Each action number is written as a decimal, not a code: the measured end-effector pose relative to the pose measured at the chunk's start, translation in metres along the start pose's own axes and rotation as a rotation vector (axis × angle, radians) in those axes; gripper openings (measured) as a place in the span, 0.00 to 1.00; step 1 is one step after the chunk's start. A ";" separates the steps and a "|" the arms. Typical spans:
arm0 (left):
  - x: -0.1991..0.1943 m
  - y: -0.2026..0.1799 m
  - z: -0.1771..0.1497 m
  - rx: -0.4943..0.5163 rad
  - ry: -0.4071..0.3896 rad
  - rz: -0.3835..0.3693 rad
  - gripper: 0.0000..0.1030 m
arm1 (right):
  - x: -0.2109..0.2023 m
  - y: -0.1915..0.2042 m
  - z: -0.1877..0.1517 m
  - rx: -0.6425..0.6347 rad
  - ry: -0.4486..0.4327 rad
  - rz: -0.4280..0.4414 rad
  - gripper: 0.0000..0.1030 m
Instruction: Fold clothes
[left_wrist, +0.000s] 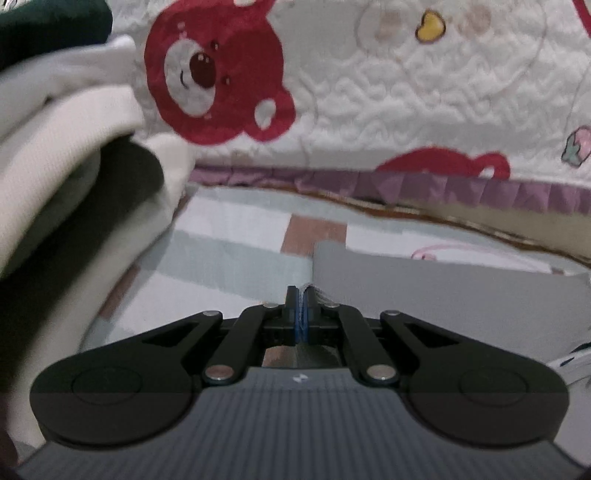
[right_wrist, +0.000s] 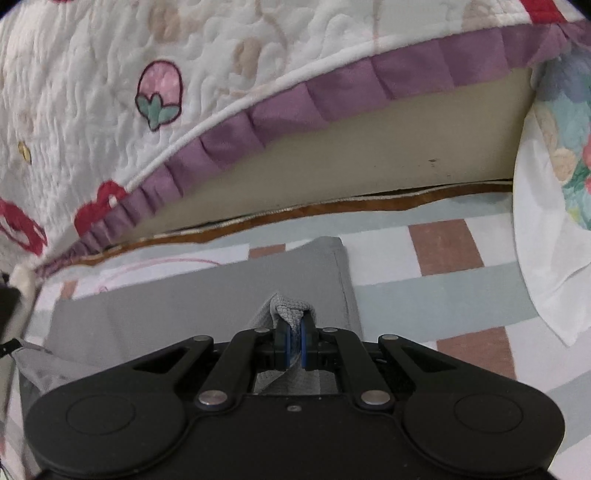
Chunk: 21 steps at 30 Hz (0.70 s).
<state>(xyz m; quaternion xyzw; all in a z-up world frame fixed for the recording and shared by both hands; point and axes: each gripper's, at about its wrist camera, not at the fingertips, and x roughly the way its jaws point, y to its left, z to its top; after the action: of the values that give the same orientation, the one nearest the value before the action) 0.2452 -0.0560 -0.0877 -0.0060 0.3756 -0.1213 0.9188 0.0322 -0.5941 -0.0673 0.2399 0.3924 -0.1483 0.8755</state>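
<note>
- Pinching a thin edge of the grey garment (left_wrist: 424, 273), the left claw (left_wrist: 302, 295) has its blue-padded fingers pressed together on the cloth, low over the bed sheet (left_wrist: 229, 240).
- In the right wrist view, the right claw (right_wrist: 293, 326) is likewise clamped on a bunched, knit-textured fold of the same grey garment (right_wrist: 192, 291), which humps up between its fingers.
- The garment lies flat on the checked bed sheet (right_wrist: 443, 295) as a folded rectangle, its long axis running left to right across both views; its far edge lies towards the quilted cover.
- From the left claw the grey cloth spreads off to the right; from the right claw it spreads off to the left, with one stitched corner just ahead and to the right of the fingers.
- A stack of folded clothes (left_wrist: 74, 155) in white, cream and dark layers rises at the left of the left wrist view, near the garment but apart from it.
- Beyond the sheet stands a quilted cover (left_wrist: 406, 92) with a red bear (left_wrist: 210, 70) and a purple frill (right_wrist: 332, 96).
- A white floral-printed cloth (right_wrist: 546, 221) lies at the right edge of the right wrist view.
</note>
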 end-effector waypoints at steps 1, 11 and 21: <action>0.000 0.000 0.004 -0.001 0.000 0.003 0.01 | -0.002 0.000 0.003 0.011 0.000 0.005 0.07; 0.068 0.002 0.007 -0.041 0.104 0.142 0.04 | 0.032 0.003 0.036 0.019 0.080 -0.079 0.13; 0.007 -0.009 0.005 -0.016 -0.016 -0.029 0.45 | 0.023 -0.021 0.020 0.054 -0.101 0.031 0.33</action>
<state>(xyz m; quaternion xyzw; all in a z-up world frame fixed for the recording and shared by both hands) 0.2519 -0.0667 -0.0881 -0.0200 0.3691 -0.1315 0.9198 0.0501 -0.6242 -0.0790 0.2615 0.3398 -0.1573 0.8896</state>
